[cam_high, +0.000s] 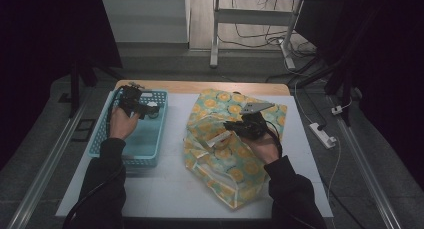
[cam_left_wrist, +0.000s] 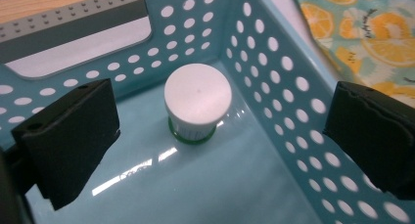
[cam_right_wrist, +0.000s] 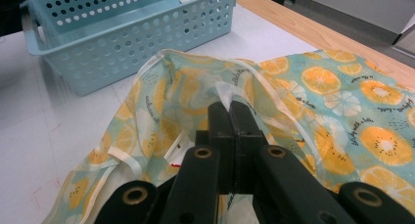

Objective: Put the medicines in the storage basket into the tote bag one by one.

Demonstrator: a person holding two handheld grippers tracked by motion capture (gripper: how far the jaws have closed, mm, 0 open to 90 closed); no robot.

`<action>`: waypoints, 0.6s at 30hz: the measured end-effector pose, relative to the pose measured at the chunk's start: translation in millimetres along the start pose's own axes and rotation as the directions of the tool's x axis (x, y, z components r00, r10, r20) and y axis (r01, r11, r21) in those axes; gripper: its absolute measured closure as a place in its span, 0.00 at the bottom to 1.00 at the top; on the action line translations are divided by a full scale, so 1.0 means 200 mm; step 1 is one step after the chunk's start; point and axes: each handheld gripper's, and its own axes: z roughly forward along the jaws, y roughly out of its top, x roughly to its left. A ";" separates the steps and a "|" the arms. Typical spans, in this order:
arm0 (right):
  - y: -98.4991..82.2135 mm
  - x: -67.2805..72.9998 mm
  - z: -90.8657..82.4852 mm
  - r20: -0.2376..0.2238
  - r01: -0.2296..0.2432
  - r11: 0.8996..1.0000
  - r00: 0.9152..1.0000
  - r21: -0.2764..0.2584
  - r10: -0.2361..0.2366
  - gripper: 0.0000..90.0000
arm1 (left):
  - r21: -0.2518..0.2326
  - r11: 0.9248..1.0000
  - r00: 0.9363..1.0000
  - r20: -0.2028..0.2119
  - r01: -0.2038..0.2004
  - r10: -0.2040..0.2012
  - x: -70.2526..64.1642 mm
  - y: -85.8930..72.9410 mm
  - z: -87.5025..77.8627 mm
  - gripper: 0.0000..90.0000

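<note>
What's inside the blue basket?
One small bottle with a white cap stands in a corner of the blue basket. The left gripper hangs over it, jaws open. The cap hides what's in the bottle, and the hand covers part of the basket floor.

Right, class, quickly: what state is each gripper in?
Left gripper: open, over the white-capped bottle in the blue basket.
Right gripper: shut on the fruit-print bag's rim.

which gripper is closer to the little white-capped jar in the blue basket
Left. The left gripper hangs open inside the blue basket, its jaws either side of the white-capped jar without touching. The right gripper is off at the fruit-print bag, clamped on its edge.
</note>
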 end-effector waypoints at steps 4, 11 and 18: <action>0.00 0.00 0.00 -0.001 -0.002 1.000 1.000 -0.003 0.002 1.00 | 0.018 1.000 1.000 -0.031 0.001 0.000 0.01 0.01 0.04 0.00; 0.00 0.00 -0.01 0.001 0.000 1.000 1.000 -0.005 0.000 1.00 | 0.073 0.997 0.997 -0.070 0.013 -0.008 0.02 0.03 0.11 0.01; 0.00 0.00 -0.01 0.000 0.000 1.000 1.000 -0.007 0.000 1.00 | 0.097 0.995 0.999 -0.034 0.025 -0.022 0.04 0.04 0.16 0.02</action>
